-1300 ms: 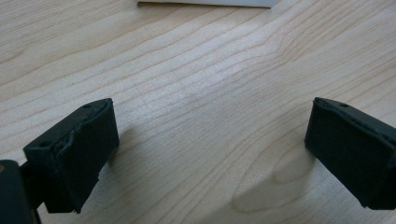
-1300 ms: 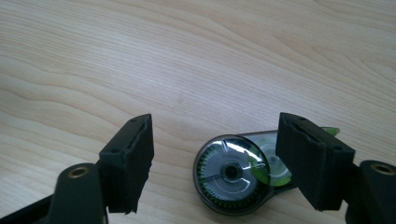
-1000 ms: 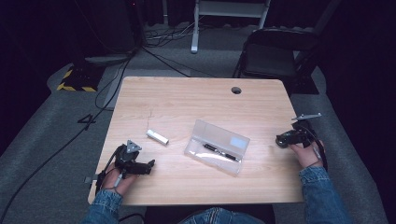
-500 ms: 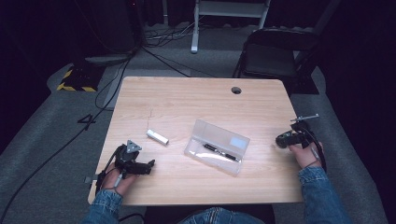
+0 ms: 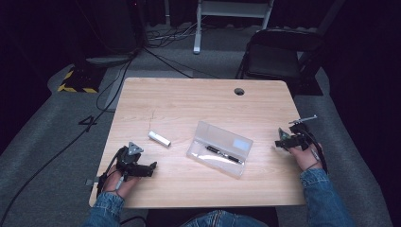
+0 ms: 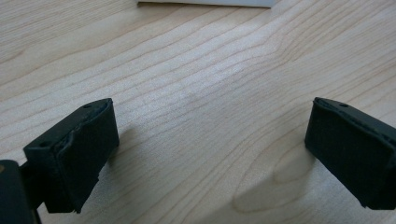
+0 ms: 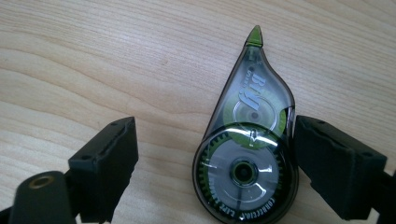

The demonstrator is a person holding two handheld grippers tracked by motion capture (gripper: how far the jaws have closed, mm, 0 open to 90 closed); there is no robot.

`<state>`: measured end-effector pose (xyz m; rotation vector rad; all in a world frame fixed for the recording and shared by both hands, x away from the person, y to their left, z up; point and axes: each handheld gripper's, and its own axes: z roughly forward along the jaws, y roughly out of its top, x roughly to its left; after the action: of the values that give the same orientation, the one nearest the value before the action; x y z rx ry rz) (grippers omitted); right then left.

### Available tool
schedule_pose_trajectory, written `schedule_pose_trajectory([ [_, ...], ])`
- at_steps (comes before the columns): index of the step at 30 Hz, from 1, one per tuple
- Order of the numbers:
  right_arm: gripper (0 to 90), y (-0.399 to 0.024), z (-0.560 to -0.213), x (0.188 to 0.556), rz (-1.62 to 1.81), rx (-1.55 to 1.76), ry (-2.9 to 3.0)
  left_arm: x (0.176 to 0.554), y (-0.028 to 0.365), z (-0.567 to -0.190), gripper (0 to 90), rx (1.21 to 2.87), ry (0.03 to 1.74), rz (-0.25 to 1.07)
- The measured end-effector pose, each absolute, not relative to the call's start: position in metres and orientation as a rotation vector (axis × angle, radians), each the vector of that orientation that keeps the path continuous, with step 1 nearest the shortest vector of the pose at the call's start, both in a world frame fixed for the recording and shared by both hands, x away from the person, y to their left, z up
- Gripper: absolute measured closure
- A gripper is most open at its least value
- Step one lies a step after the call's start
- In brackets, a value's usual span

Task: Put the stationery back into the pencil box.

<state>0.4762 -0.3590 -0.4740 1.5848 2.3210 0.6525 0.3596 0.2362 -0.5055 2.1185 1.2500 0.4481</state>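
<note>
1. A correction tape dispenser [image 7: 250, 154] is seen flat on the table [image 5: 189, 99], lower right of the right gripper view.
2. The right gripper [image 5: 287, 140] has just been opened wide around it; only one jaw is beside it.
3. The left gripper [image 5: 142, 168] is held wide, nothing between.

High view: overhead, facing forward-down, far from table [image 5: 189, 104]. Gripper views: close above the table, looking along jaws; all share its wood top.
</note>
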Motion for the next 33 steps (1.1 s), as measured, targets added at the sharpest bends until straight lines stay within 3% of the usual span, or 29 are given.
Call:
schedule_pose_trajectory([
  [10, 28.8, -0.351, -0.477, 0.483, 0.636, 1.516, 2.336, 0.36, 0.236, -0.506, 3.1, 2.118, 1.25, 0.45],
  [18, 33.5, -0.345, -0.477, 0.49, 0.624, 1.475, 2.33, 0.357, 0.236, -0.506, 3.1, 2.11, 1.259, 0.454],
  [24, 51.7, -0.343, -0.475, 0.49, 0.648, 1.45, 2.368, 0.355, 0.237, -0.506, 3.1, 2.107, 1.256, 0.451],
  [33, 53.5, -0.344, -0.474, 0.49, 0.66, 1.485, 2.381, 0.355, 0.237, -0.506, 3.1, 2.108, 1.257, 0.451],
])
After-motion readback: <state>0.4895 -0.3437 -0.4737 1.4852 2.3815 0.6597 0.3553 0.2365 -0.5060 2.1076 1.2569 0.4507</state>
